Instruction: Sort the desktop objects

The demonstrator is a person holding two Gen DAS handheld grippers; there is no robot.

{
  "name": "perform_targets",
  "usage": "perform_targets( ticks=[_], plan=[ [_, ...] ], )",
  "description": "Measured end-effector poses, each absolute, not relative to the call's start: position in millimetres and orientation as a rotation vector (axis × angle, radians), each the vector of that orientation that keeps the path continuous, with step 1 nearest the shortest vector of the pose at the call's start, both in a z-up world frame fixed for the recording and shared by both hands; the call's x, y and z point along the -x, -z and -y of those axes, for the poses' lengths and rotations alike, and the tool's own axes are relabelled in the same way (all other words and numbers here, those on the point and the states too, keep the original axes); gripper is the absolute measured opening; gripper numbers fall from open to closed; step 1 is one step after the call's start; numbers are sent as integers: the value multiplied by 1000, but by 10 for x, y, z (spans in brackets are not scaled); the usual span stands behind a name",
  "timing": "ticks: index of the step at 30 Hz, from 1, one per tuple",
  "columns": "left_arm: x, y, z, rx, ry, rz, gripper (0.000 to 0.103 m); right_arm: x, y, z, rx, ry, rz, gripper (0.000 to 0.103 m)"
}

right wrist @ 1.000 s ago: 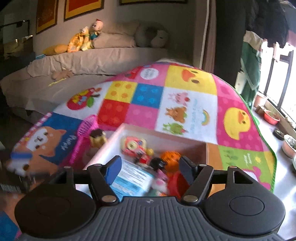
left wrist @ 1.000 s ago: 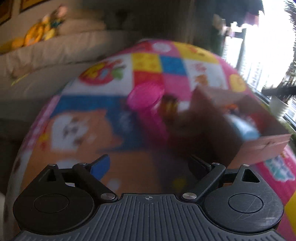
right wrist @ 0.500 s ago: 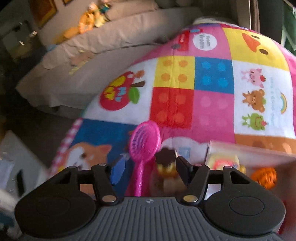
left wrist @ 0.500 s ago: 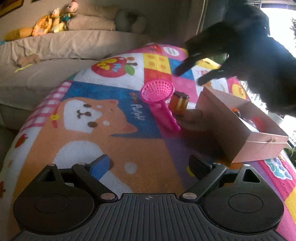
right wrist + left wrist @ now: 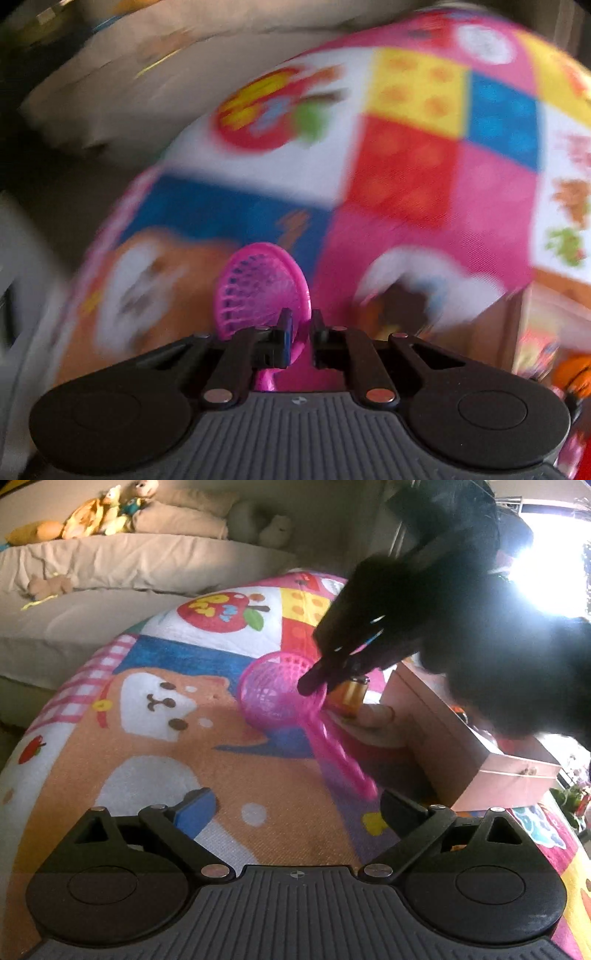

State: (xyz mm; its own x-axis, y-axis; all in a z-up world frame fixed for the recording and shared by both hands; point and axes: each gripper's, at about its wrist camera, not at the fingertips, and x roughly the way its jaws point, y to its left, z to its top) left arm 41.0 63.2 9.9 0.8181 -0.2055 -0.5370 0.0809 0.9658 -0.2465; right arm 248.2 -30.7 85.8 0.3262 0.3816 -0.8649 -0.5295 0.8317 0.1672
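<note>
A pink plastic scoop (image 5: 273, 694) with a mesh bowl lies on the colourful play mat (image 5: 147, 775). In the left wrist view my right gripper (image 5: 317, 679) is a dark shape coming down on the scoop where bowl meets handle. In the right wrist view the right gripper (image 5: 301, 328) has its jaws closing, and the scoop (image 5: 255, 291) has its pink handle pinched between the pads. A small amber bottle (image 5: 349, 696) stands just right of the scoop. My left gripper (image 5: 295, 805) hovers low over the mat, its jaws opening with nothing between them.
A pink cardboard box (image 5: 461, 753) holding several toys stands on the mat at the right, close to the bottle. Behind the mat runs a beige couch (image 5: 110, 565) with plush toys (image 5: 99, 509). A bright window glares at the far right.
My right gripper swung from above the box leftward and down to the scoop, and its jaws closed on the handle. The left gripper crept slightly nearer the scoop.
</note>
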Motion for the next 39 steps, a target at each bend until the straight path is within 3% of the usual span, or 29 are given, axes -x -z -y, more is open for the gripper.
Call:
perform_targets(
  ticks=[2, 4, 13, 15, 17, 23, 31, 39],
  plan=[
    [-415, -97, -639, 221, 156, -597, 99, -2336, -1063, 404, 144, -636, -1031, 41],
    [-423, -94, -643, 225, 155, -601, 99, -2330, -1210, 524, 142, -571, -959, 53],
    [-448, -87, -669, 237, 153, -613, 100, -2845, -701, 605, 183, -280, -991, 56],
    [-449, -85, -673, 239, 153, -614, 100, -2839, -567, 504, 239, -271, -1003, 42],
    [-448, -85, -670, 240, 152, -615, 100, -2753, -518, 411, 282, -305, -989, 39],
    [-419, -95, -622, 203, 156, -615, 100, -2113, -624, 441, 235, -492, -1012, 39],
    [-382, -93, -505, 117, 139, -652, 100, -965, -1132, 1243, 137, -608, -844, 39],
    [-555, -448, -240, -28, 172, -563, 100, -349, -738, 1896, 171, -490, -869, 39]
  ],
)
